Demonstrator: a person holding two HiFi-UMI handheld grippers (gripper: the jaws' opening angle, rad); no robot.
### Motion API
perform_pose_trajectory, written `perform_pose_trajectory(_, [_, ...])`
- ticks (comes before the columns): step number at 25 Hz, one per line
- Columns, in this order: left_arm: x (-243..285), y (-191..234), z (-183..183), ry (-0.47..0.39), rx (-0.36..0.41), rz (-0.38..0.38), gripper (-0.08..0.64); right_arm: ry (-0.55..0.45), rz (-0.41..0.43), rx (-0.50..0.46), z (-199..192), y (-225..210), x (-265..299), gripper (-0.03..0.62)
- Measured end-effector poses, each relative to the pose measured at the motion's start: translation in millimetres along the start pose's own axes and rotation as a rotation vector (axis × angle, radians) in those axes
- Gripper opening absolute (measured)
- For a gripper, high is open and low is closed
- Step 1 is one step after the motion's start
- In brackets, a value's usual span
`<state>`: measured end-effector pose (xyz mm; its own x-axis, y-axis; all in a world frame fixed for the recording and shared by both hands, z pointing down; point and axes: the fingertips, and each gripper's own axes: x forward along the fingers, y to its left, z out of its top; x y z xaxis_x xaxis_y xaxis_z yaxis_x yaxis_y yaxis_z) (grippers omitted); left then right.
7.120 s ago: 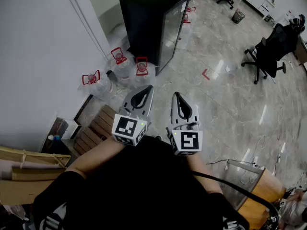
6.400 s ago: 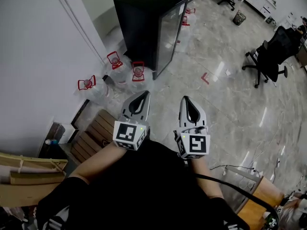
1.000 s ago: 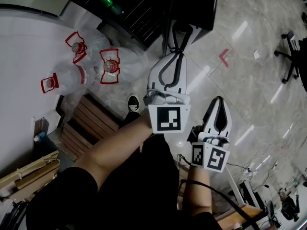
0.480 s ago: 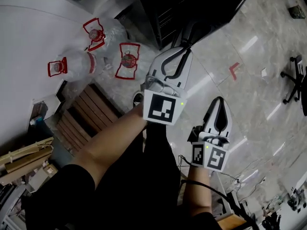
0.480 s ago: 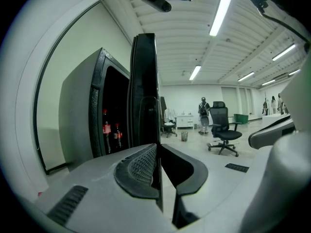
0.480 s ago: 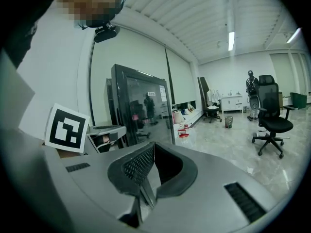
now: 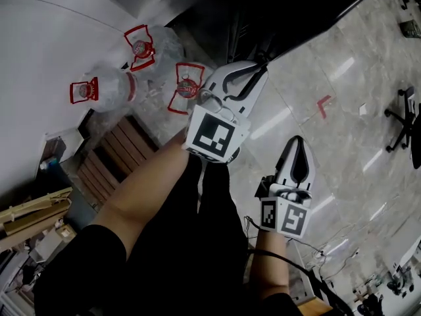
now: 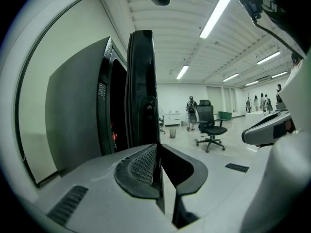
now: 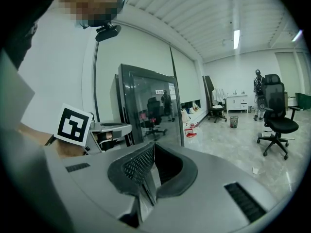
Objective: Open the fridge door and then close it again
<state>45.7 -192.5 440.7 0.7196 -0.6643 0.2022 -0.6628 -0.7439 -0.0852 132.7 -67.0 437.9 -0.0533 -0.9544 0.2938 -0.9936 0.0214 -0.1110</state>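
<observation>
Compared with half a second ago, the left gripper reaches further up and left in the head view, and its marker cube sits higher. The shelves that showed inside the fridge then are now lost in the dark. The right gripper has hardly moved and hangs low over the floor, well apart from the fridge.

Three jugs with red handles stand on the floor left of the fridge, and a slatted pallet lies nearer the person. A red mark lies on the floor to the right, with a chair at the edge. The person's arm and dark clothes fill the lower middle of the head view.

The left gripper view shows what the head view cannot. The door stands edge-on just beyond the left gripper, ajar, with a thin gap and a red glint between it and the cabinet. This gripper's jaws are closed with nothing in them; whether the tips touch the door I cannot tell.

The right gripper view shows the right gripper with its jaws together and empty. Beyond it stand the door's glass front and the left gripper's cube beside it.
</observation>
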Motion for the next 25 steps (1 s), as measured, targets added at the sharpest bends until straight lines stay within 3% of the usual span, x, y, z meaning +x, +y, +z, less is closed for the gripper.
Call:
perform_pose_trajectory(13, [-2, 23, -3, -0.007, 0.011, 0.029, 0.031, 0.001, -0.019, -0.004, 2, 4, 4, 0.015])
perform_pose_trajectory(25, [-2, 47, -6, -0.023, 0.034, 0.111, 0.038, 0.000, -0.022, -0.015, 5, 8, 10, 0.015])
